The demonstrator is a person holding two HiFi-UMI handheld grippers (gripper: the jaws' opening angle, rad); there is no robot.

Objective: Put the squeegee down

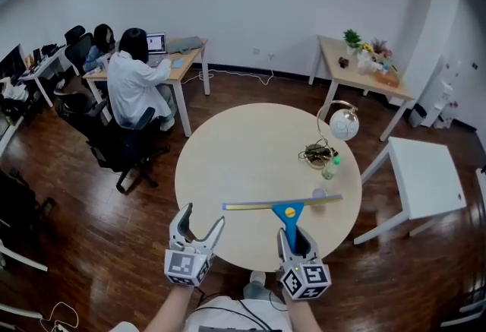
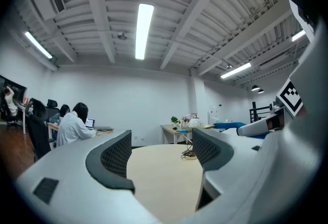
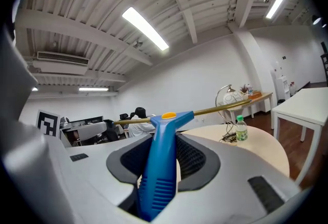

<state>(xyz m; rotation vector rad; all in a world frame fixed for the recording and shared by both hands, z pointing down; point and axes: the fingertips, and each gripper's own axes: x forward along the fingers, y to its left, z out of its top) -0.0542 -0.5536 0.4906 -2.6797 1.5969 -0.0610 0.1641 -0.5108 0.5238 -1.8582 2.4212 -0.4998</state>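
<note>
A round pale tabletop (image 1: 243,159) stands on a dark wood floor (image 1: 76,224) in a white-walled office. At the upper left of the head view a person in a white coat (image 1: 133,83) sits at a wooden desk (image 1: 182,57) with an open laptop (image 1: 156,42). At the upper right is a second wooden table (image 1: 345,76) carrying potted plants (image 1: 351,39), and at the right edge a white square table (image 1: 425,175). On the right part of the tabletop sit a globe (image 1: 343,124), a tangle of cable (image 1: 317,152) and a green-capped bottle (image 1: 330,166) (its label is too small to read). The only print that shows is the black-and-white square markers on the cubes of the tongs. The squeegee (image 1: 285,207) has its blue handle pinched in the right tongs (image 1: 294,235), low in the frame. Its long blade runs left to right over the near part of the tabletop; whether it touches the surface I cannot tell. In the right gripper view the handle rises between the jaws, which press on it from both sides. The left tongs (image 1: 203,216) are spread and empty, to the left of the squeegee and apart from the blade's left end.
</note>
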